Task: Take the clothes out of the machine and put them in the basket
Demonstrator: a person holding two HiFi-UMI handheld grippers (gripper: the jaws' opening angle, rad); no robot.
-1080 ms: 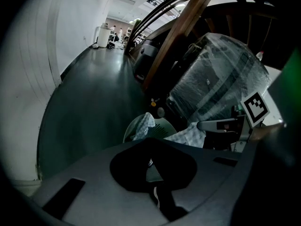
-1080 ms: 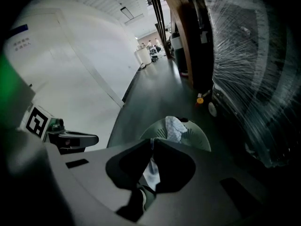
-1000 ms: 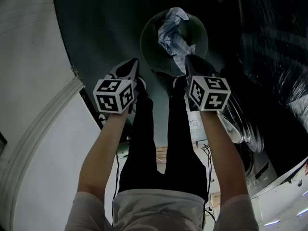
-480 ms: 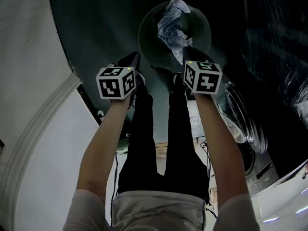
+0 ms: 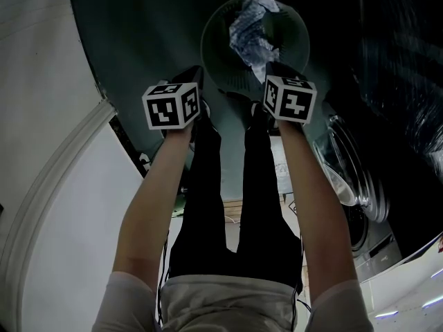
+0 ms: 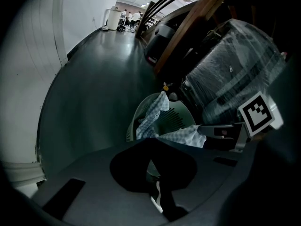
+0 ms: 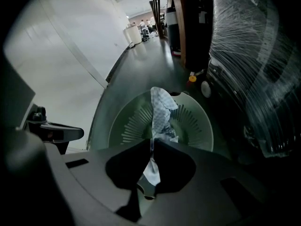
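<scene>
Lower now above the basket point(image 5: 216, 68), my right tool point(image 7: 152, 142) is clenched on the checked cloth point(image 5: 250, 30) so its free end drapes inside before release, while my left tool point(image 6: 150, 149), also lower, hangs closed and empty.

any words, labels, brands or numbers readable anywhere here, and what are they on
No readable text in any view.
Left marker cube and right marker cube: black and white square patterns only, no letters or digits.
Checked cloth and basket: no print visible.
Machine: too dark to show any label or brand.
</scene>
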